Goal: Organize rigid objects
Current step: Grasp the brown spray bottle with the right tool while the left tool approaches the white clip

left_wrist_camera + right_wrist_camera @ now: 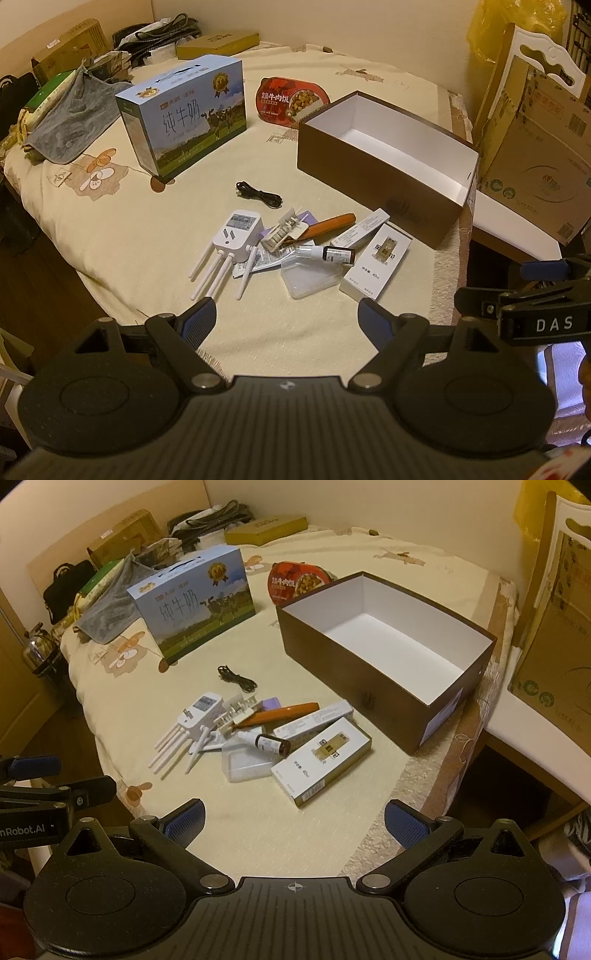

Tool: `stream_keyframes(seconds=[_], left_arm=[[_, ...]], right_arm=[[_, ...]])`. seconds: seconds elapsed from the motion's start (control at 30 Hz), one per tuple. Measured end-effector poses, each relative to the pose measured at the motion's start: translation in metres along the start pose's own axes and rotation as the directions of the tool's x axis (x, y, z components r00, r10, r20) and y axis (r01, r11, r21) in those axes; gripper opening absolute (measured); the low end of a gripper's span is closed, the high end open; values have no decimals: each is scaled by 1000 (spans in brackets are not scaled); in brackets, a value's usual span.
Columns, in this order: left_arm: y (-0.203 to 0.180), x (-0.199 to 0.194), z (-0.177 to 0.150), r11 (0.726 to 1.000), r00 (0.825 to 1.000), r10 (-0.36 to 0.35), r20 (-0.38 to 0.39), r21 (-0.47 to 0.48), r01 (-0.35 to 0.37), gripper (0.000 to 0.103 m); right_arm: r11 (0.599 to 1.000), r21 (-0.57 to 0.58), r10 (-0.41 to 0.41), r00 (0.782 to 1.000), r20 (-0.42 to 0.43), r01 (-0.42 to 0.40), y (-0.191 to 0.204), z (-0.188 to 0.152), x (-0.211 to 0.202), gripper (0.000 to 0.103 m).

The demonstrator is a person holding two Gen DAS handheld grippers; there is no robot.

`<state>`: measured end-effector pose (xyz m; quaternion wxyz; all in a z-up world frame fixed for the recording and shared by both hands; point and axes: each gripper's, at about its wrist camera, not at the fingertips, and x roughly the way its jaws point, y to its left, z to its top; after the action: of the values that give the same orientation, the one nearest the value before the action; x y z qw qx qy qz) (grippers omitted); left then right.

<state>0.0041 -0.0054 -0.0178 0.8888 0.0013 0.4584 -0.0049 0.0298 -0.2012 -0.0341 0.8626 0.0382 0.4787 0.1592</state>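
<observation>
Left wrist view showed the left gripper (pixel 286 314) released, its 2 blue-padded fingers spread wide and holding nothing above the near edge of the table (pixel 147 236), which was covered by a cream cloth; the right gripper (pixel 293 821) likewise stood released and empty in the right wrist view, hovering short of the clutter. A small pile of rigid objects lay near the table's front: a white router (pixel 240 236) with 4 antennas pointing toward the camera; a white plastic clip part (pixel 282 230) just beside it, resting over a purple item; an orange-brown handle (pixel 330 223) lying slantwise behind; a small dark bottle (pixel 332 254) with a white cap on its side, touching a clear plastic case (pixel 310 277); a white carton (pixel 376 262) with gold print at the pile's right; a slimmer white box (pixel 362 229) just behind it. A black cable (pixel 258 194) lay coiled apart from the pile, farther back. To the right stood an open brown box (pixel 369 173) with a white interior, nothing inside it; behind sat a blue milk carton case (pixel 184 114) and a red food tray (pixel 288 101).
</observation>
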Motion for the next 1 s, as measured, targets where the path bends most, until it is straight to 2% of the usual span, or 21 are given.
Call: stream_keyframes(seconds=[0.43, 0.67, 1.0], left_arm=[[6, 21, 10, 1000, 999, 4, -39, -6, -4, 81], [15, 39, 14, 1000, 997, -24, -76, -20, 22, 81], [18, 75, 15, 999, 996, -52, -70, -13, 51, 79]], right_arm=[[999, 39, 8, 999, -41, -7, -10, 5, 19, 101], [998, 61, 8, 998, -59, -5, -19, 8, 34, 101], [996, 85, 15, 997, -79, -8, -29, 10, 65, 101]])
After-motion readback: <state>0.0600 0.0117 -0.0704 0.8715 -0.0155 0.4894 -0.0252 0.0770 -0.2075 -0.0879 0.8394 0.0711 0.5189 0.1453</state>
